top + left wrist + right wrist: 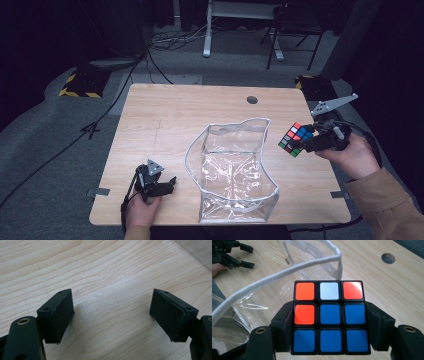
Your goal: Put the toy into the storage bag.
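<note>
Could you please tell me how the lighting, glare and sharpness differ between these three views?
High view: dim and soft, the surroundings near black, glints on the clear white-edged plastic pouch. Left gripper view: bright and sharp, a pale sheen on the light wooden table between the open left tongs. Right gripper view: crisp on the multicoloured puzzle cube, with glare on one red sticker.

The pale wooden table (pixel 165 115) has a smooth, matt surface with visible grain, and the transparent plastic pouch with white piped edging (pixel 235 170) is glossy, creased film that catches glare. The multicoloured plastic puzzle cube (pixel 329 317) has a black frame with shiny, smooth coloured tiles. The black left gripper (pixel 111 315) and black right gripper (pixel 329 327) carry matt, slightly rough-edged pads (pixel 62 315).
</note>
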Available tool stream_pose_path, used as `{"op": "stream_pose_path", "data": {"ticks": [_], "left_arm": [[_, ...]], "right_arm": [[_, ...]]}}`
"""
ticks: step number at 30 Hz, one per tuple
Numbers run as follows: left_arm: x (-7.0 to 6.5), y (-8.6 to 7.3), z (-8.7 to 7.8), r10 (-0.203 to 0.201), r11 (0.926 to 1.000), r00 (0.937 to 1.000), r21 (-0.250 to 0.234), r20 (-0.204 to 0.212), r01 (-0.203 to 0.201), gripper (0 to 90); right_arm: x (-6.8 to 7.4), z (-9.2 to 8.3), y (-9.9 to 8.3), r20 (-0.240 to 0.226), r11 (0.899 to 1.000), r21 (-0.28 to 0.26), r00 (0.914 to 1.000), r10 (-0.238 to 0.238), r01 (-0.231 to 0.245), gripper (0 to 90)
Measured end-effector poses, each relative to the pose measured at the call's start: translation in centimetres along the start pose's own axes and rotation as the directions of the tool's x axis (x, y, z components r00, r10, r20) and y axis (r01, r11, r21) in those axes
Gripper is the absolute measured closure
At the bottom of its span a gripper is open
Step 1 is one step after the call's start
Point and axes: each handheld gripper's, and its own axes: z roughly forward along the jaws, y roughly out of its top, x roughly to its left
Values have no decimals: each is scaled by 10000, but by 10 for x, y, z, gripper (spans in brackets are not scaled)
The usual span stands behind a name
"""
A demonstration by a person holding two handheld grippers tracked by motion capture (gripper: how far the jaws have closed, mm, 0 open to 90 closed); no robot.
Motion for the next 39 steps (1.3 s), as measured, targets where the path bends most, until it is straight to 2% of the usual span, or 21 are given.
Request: {"op": "stream_pose_path", "data": {"ticks": [3,5,9,11,17,18,21,25,35,39], "left_arm": [[1,0,0,-59,10000,10000,-10,-31,59,198],[0,0,0,-287,9996,9994,-4,-216,287,198],[2,0,0,-242,9997,9994,-11,-249,242,198],[2,1,0,-246,9997,9993,-11,-286,246,198],[1,1,1,-298,9996,9991,-32,-311,298,196],[1,1,1,-300,9995,9990,-28,-320,300,196],[1,1,1,-304,9995,9990,-28,-319,303,196],[1,1,1,-301,9995,9990,-28,-315,300,196],[1,2,1,-322,9995,9991,-14,-290,322,194],[1,2,1,-316,9995,9991,-11,-293,316,195]], "right_arm": [[0,-6,7,-83,10000,-92,10000,-23,22,338],[1,-11,11,-54,10000,-55,10000,-78,78,338],[5,-17,19,-77,10000,-23,9999,-93,93,338],[6,-19,22,-84,9996,-63,9995,-289,288,338],[10,-24,31,-142,9989,-79,9989,-455,454,338],[10,-24,33,-159,9983,-127,9983,-565,563,338],[14,-24,39,-281,9988,-47,9984,-491,490,338],[23,-23,49,-426,9969,-69,9960,-789,787,338],[47,-13,70,-843,9880,-98,9844,-1544,1541,338],[55,-7,76,-1071,9859,-149,9801,-1671,1664,338]]}}
